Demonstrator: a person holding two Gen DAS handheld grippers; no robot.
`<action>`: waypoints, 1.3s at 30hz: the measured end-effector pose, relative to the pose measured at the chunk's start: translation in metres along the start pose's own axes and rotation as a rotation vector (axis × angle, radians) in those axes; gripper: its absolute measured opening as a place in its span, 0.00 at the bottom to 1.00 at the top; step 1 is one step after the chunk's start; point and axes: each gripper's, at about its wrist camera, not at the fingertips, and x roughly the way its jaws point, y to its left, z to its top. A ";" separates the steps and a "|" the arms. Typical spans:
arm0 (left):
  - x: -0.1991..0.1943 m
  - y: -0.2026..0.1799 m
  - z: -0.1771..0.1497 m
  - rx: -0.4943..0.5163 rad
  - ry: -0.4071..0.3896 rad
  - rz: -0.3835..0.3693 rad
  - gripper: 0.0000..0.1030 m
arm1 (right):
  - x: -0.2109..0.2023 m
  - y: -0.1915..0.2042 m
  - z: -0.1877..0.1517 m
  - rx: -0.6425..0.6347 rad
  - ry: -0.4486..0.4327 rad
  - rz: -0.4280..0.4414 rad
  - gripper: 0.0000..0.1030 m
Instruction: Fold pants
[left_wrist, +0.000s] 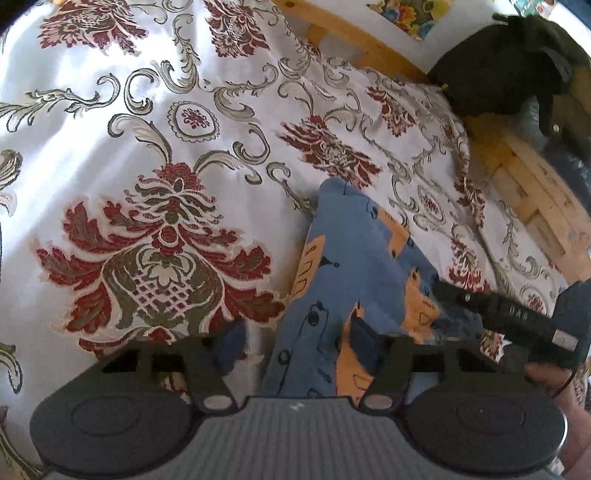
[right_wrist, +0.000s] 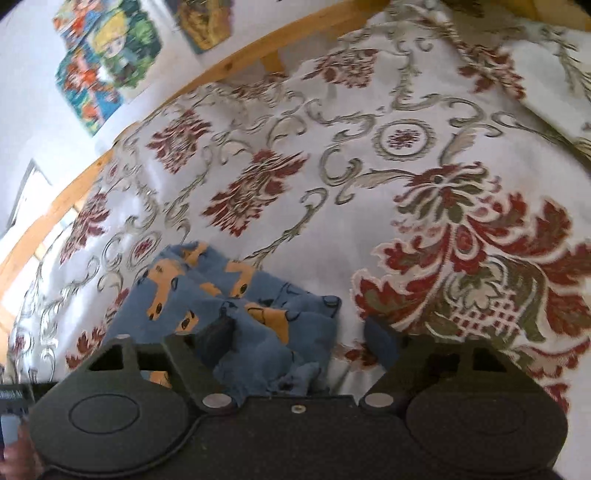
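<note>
Both of your grippers stand wide open over the pants (left_wrist: 332, 280), holding nothing, so I judge you are between grasps with the fold only partly made. Nearest you, the left gripper (left_wrist: 301, 341) straddles the blue and orange cloth, which passes loosely between its fingers. The right gripper (right_wrist: 301, 338) has its left finger (right_wrist: 218, 334) on the bunched heap. Next you need a hem or waistband edge to pinch. The pants lie near your edge of the bedspread (left_wrist: 155, 122); beyond runs the wooden bed frame (left_wrist: 354, 37).
</note>
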 end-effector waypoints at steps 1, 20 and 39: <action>0.000 -0.001 -0.001 0.006 0.006 -0.002 0.51 | -0.001 0.001 -0.001 -0.002 0.000 -0.010 0.60; -0.005 -0.025 -0.008 0.155 0.000 0.053 0.19 | -0.018 0.012 -0.010 -0.006 -0.084 0.011 0.16; -0.028 -0.046 -0.010 0.160 -0.032 0.052 0.14 | -0.067 0.024 -0.007 0.000 -0.139 0.046 0.13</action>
